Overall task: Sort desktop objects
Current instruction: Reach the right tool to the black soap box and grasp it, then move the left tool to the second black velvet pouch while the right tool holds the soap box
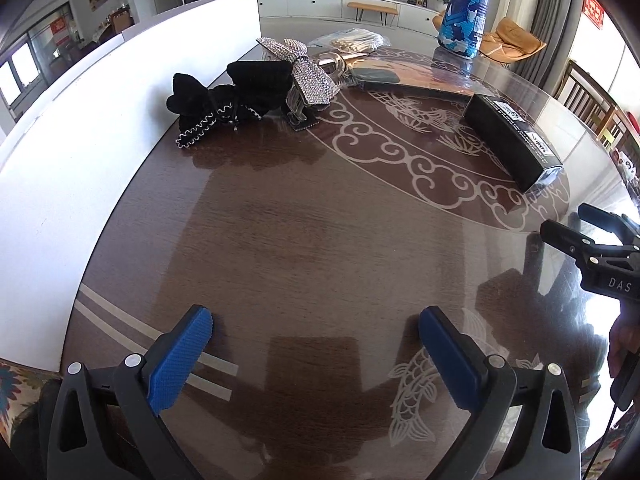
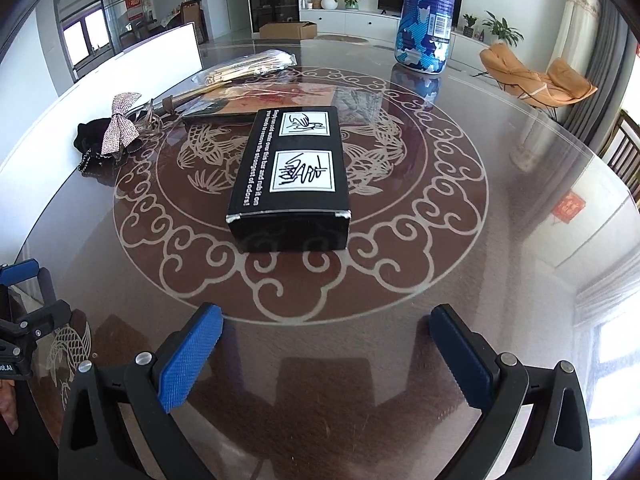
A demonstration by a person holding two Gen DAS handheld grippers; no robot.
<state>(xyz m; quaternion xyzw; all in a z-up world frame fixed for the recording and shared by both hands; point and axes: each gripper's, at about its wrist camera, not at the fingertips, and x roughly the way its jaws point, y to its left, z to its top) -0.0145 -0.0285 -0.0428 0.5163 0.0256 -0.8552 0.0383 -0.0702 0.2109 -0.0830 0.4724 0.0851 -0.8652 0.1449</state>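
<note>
A black box [image 2: 290, 174] with white labels lies on the round table, straight ahead of my right gripper [image 2: 326, 322], which is open and empty. In the left wrist view the same black box [image 1: 516, 140] sits at the right. A black velvet bow [image 1: 224, 98] and a rhinestone bow clip [image 1: 308, 74] lie side by side near the white board, far ahead of my open, empty left gripper [image 1: 316, 324]. The rhinestone bow clip [image 2: 120, 126] and black velvet bow [image 2: 90, 136] also show at the left of the right wrist view.
A tall blue patterned can [image 2: 426, 16] stands at the far side. A plastic bag of sticks [image 2: 248, 66] and a flat booklet [image 2: 276, 98] lie behind the box. A white board [image 1: 80, 128] edges the table's left. The dark wooden table [image 1: 320, 248] has a glass top.
</note>
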